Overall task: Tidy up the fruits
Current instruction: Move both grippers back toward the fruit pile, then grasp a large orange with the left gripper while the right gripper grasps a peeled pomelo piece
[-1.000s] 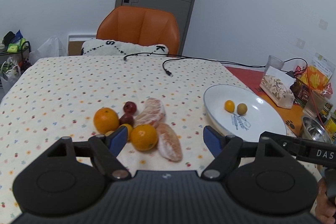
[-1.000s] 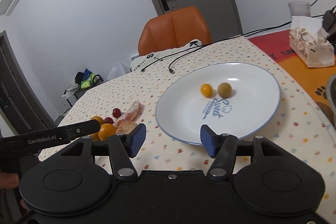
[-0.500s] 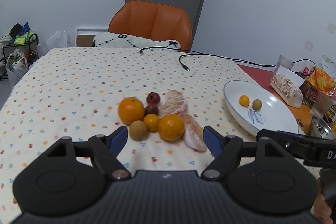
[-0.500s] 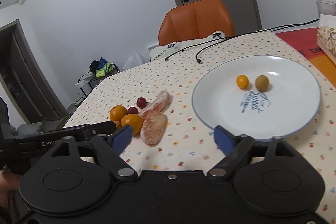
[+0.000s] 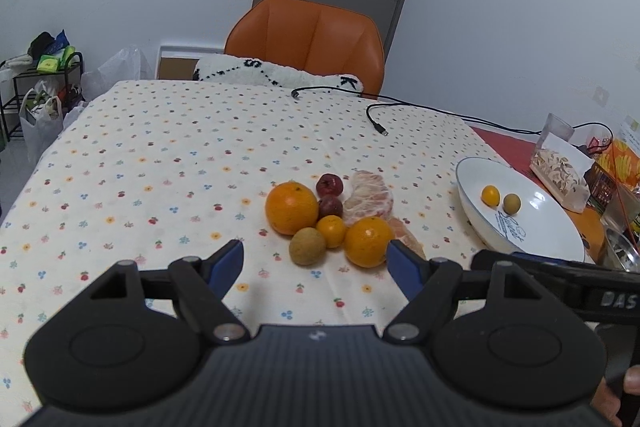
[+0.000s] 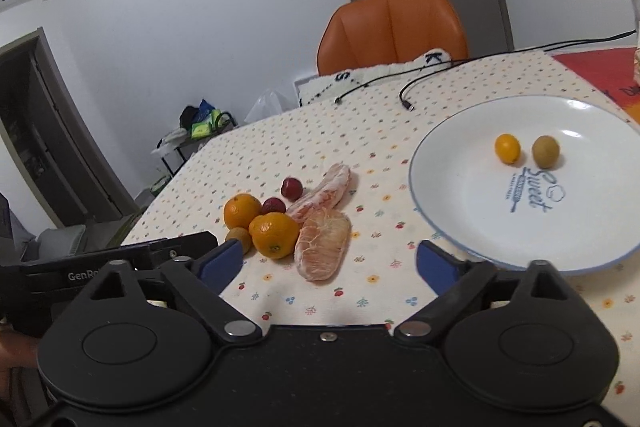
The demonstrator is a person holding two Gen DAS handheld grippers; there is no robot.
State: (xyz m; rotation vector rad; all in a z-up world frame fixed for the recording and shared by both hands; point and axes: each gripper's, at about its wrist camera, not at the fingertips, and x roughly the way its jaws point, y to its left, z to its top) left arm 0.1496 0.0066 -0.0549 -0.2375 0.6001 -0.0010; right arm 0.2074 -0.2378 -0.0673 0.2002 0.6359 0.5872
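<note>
A pile of fruit lies on the dotted tablecloth: two oranges (image 5: 292, 207) (image 5: 370, 242), a small orange fruit (image 5: 331, 230), a brown-green kiwi (image 5: 307, 246), two dark red fruits (image 5: 330, 185) and two peeled citrus segments (image 5: 368, 197) (image 6: 322, 247). My left gripper (image 5: 314, 263) stands open just short of the kiwi and the nearer orange, holding nothing. My right gripper (image 6: 330, 263) is wide, its jaws closing, with the nearer segment just ahead of the gap and untouched. The white plate (image 6: 460, 195) on the right holds a small orange fruit (image 6: 507, 148) and a greenish one (image 6: 545, 151).
An orange chair (image 5: 308, 39) with a white cushion stands at the table's far side. Black cables (image 5: 376, 119) lie across the far cloth. A snack bag (image 5: 560, 171), a glass and a steel bowl crowd the right edge beyond the plate. A cluttered rack (image 5: 36, 79) stands at the left.
Both views have swung left, so the fruit pile sits more central and the plate further right. The right jaws stand wider than a second ago. The left gripper has drawn back, uncovering the kiwi.
</note>
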